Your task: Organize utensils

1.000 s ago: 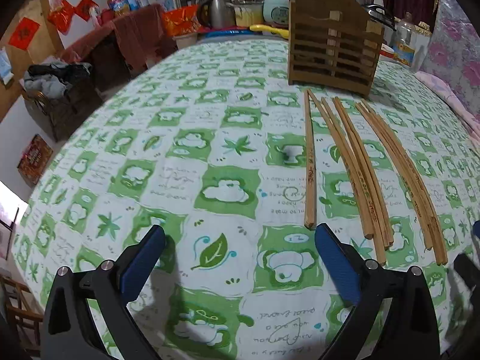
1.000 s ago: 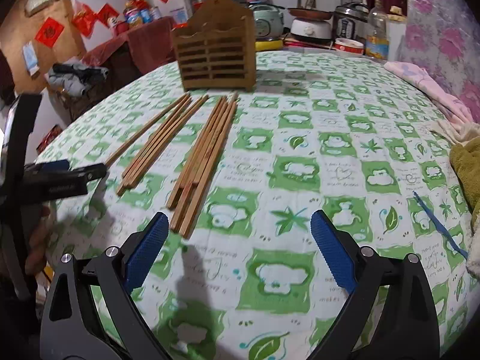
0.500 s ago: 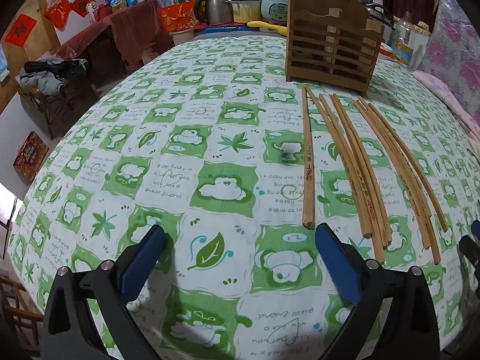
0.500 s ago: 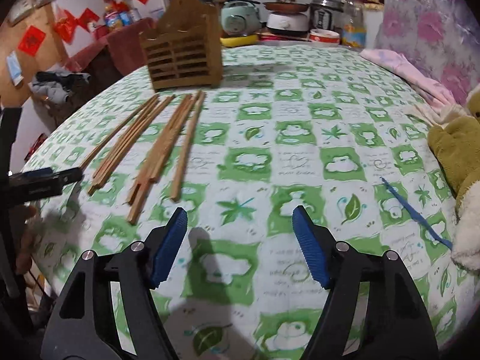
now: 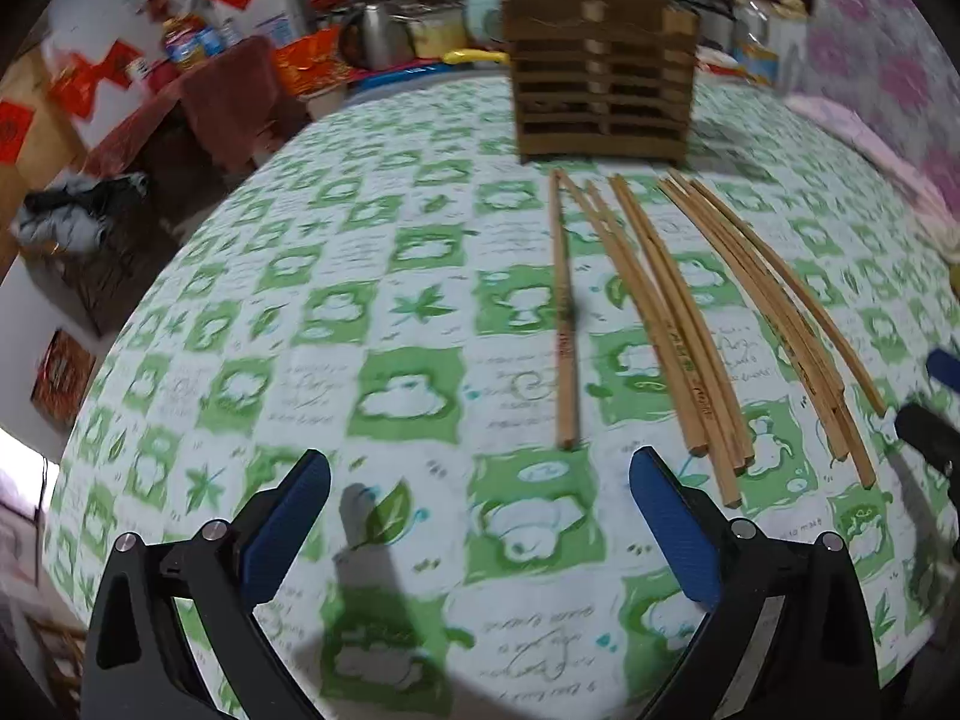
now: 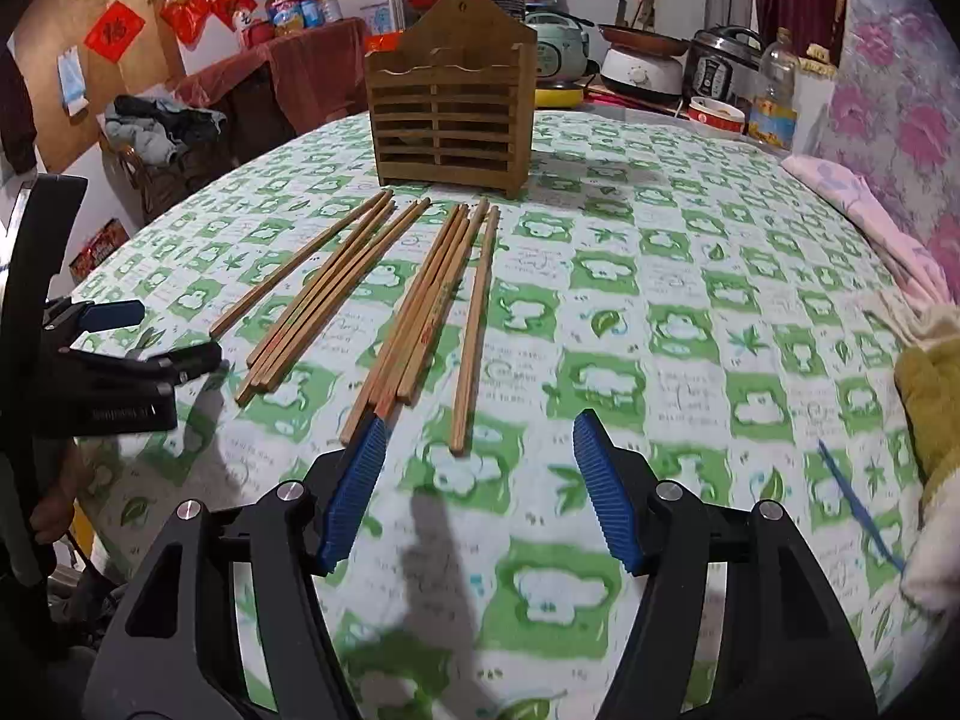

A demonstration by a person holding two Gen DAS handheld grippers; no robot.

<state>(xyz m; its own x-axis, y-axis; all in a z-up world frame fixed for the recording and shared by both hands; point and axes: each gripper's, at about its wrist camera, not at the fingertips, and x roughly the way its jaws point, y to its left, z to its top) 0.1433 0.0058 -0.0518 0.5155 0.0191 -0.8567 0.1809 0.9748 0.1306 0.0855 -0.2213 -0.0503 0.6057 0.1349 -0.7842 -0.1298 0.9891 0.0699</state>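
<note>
Several wooden chopsticks [image 5: 678, 330] lie side by side on the green-and-white tablecloth [image 5: 360, 330], pointing toward a slatted wooden utensil holder [image 5: 603, 99] at the far side. They also show in the right wrist view [image 6: 420, 300], as does the holder [image 6: 450, 120]. My left gripper [image 5: 480, 474] is open and empty, just short of the near end of the single leftmost chopstick [image 5: 564, 324]. My right gripper [image 6: 474, 432] is open and empty, with the near end of the rightmost chopstick [image 6: 474, 324] between its fingers. The left gripper also shows at the right wrist view's left edge [image 6: 120, 342].
A yellow-green cloth [image 6: 930, 396] and a blue strip [image 6: 858, 504] lie at the table's right edge. Pink fabric [image 6: 870, 216] lies at the far right. Pots, a rice cooker [image 6: 720, 66] and bottles stand behind the table. A cluttered red-covered stand [image 5: 198, 102] is off the left side.
My right gripper has moved left to the chopsticks' near ends and its jaws have narrowed a little. My left gripper's view has swung slightly right toward the holder.
</note>
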